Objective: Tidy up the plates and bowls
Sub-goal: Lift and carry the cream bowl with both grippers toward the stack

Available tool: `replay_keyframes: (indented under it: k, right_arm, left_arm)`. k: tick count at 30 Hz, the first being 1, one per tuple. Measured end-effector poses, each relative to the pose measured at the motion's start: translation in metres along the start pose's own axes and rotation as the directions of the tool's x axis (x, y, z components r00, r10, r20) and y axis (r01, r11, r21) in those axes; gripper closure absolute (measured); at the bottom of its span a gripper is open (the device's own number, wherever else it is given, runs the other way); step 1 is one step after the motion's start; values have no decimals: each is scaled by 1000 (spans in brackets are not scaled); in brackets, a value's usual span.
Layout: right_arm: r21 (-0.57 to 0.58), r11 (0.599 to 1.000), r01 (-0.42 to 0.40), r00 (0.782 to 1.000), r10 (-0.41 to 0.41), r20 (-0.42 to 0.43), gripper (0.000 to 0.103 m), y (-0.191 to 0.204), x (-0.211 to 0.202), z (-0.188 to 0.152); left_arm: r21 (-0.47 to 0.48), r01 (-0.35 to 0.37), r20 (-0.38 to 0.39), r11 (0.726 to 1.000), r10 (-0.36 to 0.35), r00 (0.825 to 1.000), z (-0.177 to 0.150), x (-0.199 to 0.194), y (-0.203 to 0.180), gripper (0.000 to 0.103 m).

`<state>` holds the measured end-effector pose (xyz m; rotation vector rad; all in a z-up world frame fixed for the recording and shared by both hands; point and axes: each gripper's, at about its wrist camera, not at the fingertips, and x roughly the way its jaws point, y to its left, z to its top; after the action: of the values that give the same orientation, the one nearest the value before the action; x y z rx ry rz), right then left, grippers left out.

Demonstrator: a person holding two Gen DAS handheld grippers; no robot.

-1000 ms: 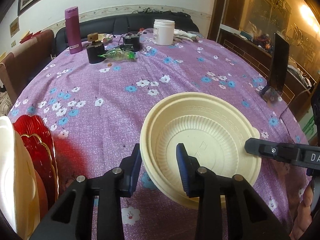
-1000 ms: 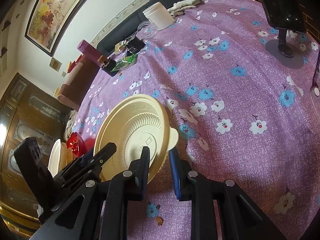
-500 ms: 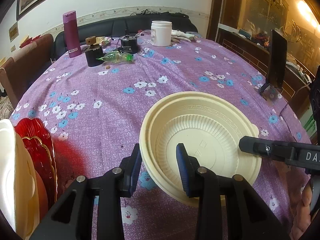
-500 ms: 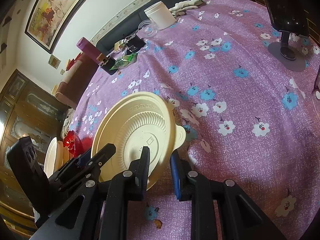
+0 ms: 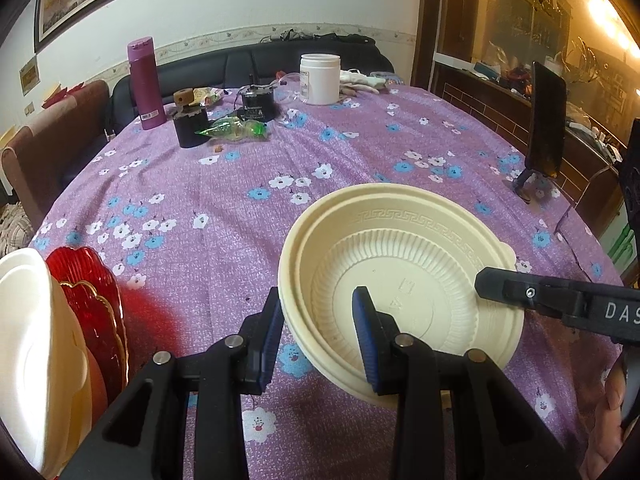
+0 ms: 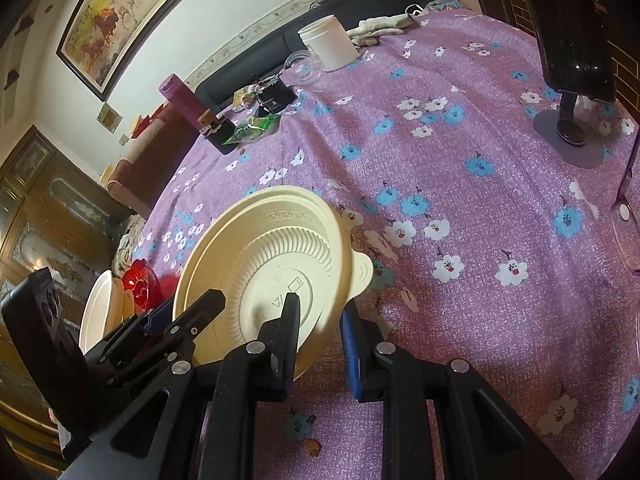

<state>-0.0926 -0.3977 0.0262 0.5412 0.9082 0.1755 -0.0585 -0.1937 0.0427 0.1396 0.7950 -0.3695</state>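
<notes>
A cream plastic bowl [image 5: 400,264] with a ribbed wall and a small rim tab hangs tilted just above the purple floral tablecloth [image 5: 224,200]. Its doubled rim looks like two nested bowls. My left gripper [image 5: 320,340] is shut on its near-left rim, one pad inside and one outside. My right gripper [image 6: 320,340] is shut on the rim beside the tab of the same bowl [image 6: 260,272]; one of its fingers [image 5: 520,292] reaches in from the right in the left wrist view. A white plate [image 5: 24,340] and red gold-rimmed plates [image 5: 92,308] stand stacked at far left.
Along the table's far side stand a purple bottle [image 5: 146,84], a black jar [image 5: 192,128], a green packet [image 5: 232,130] and a white tub [image 5: 320,78]. A phone on a stand [image 6: 572,52] is at the right edge. A dark sofa lies beyond.
</notes>
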Motion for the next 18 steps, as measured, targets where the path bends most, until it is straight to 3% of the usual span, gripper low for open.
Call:
replay_keyframes:
  k: [18]
  right_arm:
    - [-25, 1000, -8, 999, 9, 31, 81, 13, -16, -1]
  left_arm:
    - [5, -16, 51, 1000, 15, 999, 1, -20, 2, 69]
